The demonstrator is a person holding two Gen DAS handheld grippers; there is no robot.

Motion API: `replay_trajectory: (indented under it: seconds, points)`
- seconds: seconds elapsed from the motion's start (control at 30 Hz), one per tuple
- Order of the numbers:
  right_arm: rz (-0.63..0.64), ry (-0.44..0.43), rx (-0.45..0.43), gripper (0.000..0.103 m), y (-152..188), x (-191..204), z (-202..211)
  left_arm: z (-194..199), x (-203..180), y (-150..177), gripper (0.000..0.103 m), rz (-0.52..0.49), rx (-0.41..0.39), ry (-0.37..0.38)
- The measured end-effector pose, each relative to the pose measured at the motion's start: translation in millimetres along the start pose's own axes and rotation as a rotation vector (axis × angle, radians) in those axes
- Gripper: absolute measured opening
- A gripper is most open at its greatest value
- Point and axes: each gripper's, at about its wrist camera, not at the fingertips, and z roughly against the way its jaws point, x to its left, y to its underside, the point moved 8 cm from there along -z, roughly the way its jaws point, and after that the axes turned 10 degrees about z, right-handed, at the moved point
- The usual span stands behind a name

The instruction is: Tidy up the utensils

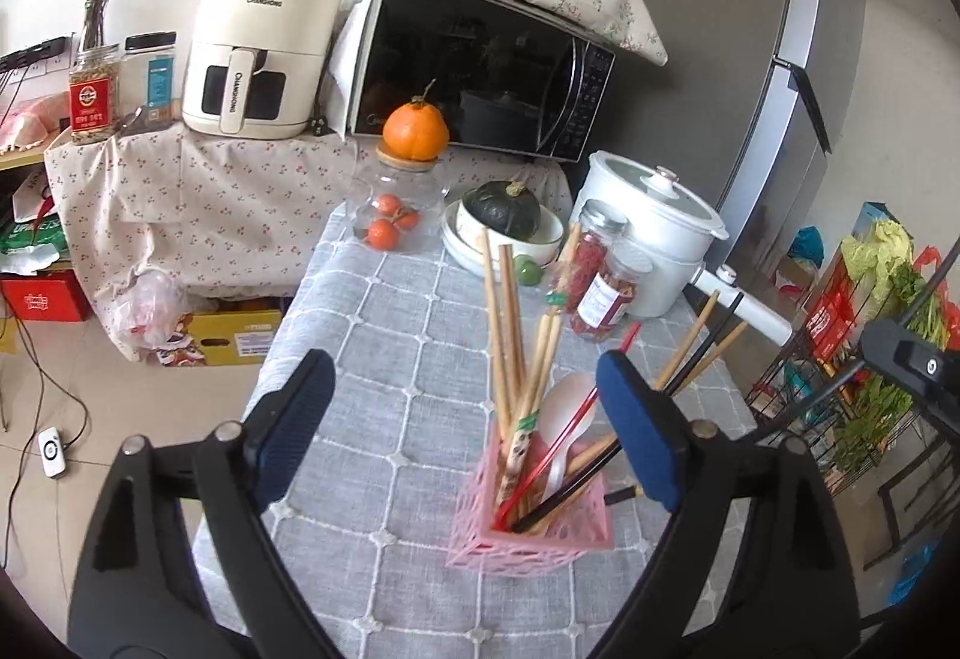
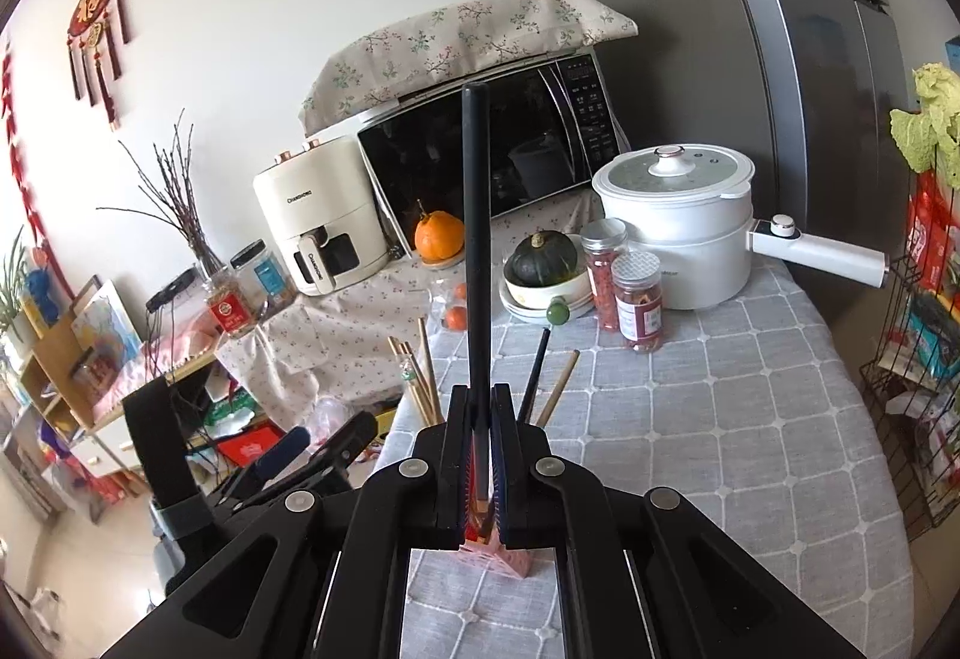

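Your right gripper (image 2: 479, 455) has its jaws clamped on a black chopstick (image 2: 477, 239), pinching it low on the shaft so that most of its length stands free above the pads; that low grip looks chosen so the bottom tip can be steered down into the pink basket (image 1: 534, 515), whose corner shows just beneath the jaws in the right wrist view. The chopstick's long axis runs nearly vertical, upper end pointing at the ceiling with a slight lean. Your left gripper (image 1: 465, 419) hangs with its jaws wide apart and nothing between them, framing the basket on the desk (image 1: 372, 335) (probably ready to steady it, since a light mesh holder could tip). The wooden chopsticks (image 1: 510, 323), a red pair and a white spoon (image 1: 570, 407) already lean inside, fanned upward and outward.
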Motion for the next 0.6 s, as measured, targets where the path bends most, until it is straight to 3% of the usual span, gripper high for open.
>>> replay_trajectory:
  seconds: [0.1, 0.3, 0.4, 0.53, 0.6]
  points:
    - [-0.009, -0.006, 0.027, 0.006, 4.0, 2.1, -18.4, 4.1, 14.8, 4.8, 0.1, 0.007, 0.043, -0.036]
    - [-0.051, -0.022, 0.107, 0.007, 21.7, -0.9, -55.6, 6.8, 31.3, 13.9, 0.102, 0.03, 0.113, -0.073]
    - [-0.069, -0.01, 0.13, 0.013, 27.6, -6.2, -61.3, 6.7, 30.1, 18.0, 0.102, 0.023, 0.131, -0.069]
    - [-0.105, -0.004, 0.083, 0.056, 19.5, -18.1, -41.3, 9.6, 26.2, 21.5, 0.103, 0.007, 0.147, -0.069]
    - [-0.109, 0.014, 0.053, 0.061, 14.7, -25.6, -26.5, 12.0, 23.5, 24.8, 0.103, -0.011, 0.165, -0.072]
